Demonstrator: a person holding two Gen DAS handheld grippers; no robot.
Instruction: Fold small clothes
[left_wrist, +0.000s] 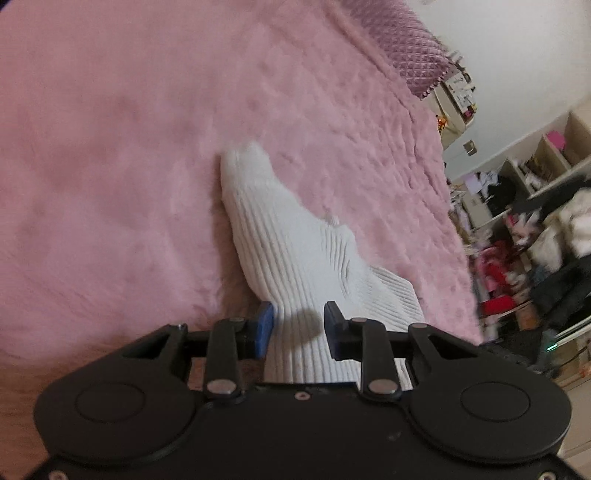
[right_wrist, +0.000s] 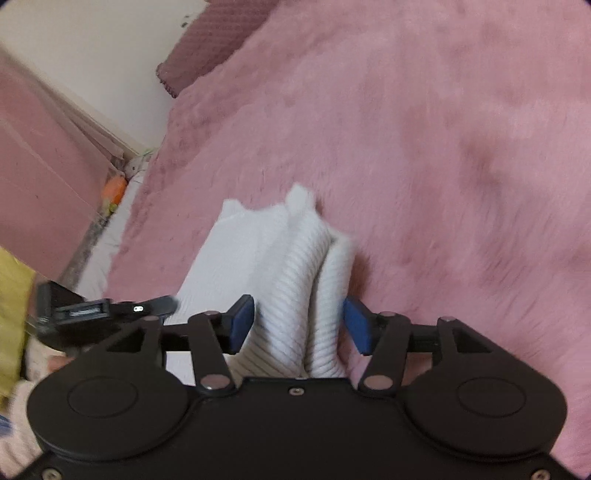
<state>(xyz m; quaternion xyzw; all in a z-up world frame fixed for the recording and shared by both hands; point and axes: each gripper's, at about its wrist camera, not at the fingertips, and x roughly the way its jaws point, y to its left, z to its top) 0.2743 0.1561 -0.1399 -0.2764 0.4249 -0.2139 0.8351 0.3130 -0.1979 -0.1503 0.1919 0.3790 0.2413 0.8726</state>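
Note:
A white ribbed sock (left_wrist: 284, 240) lies on a pink fluffy blanket (left_wrist: 110, 147). In the left wrist view my left gripper (left_wrist: 298, 321) has its blue pads on either side of one end of the sock, closed on it. In the right wrist view the sock (right_wrist: 295, 266) is bunched into ribbed folds. My right gripper (right_wrist: 299, 325) has its pads on either side of the folds, with small gaps at the sides. The other gripper's black body (right_wrist: 92, 314) shows at the left of that view.
A purple quilted pillow (left_wrist: 410, 48) lies at the bed's far corner. Cluttered shelves and piled clothes (left_wrist: 535, 229) stand beyond the bed's right edge. In the right wrist view a pink wall (right_wrist: 44, 155) and a gap with an orange object (right_wrist: 114, 190) run along the bed's left side.

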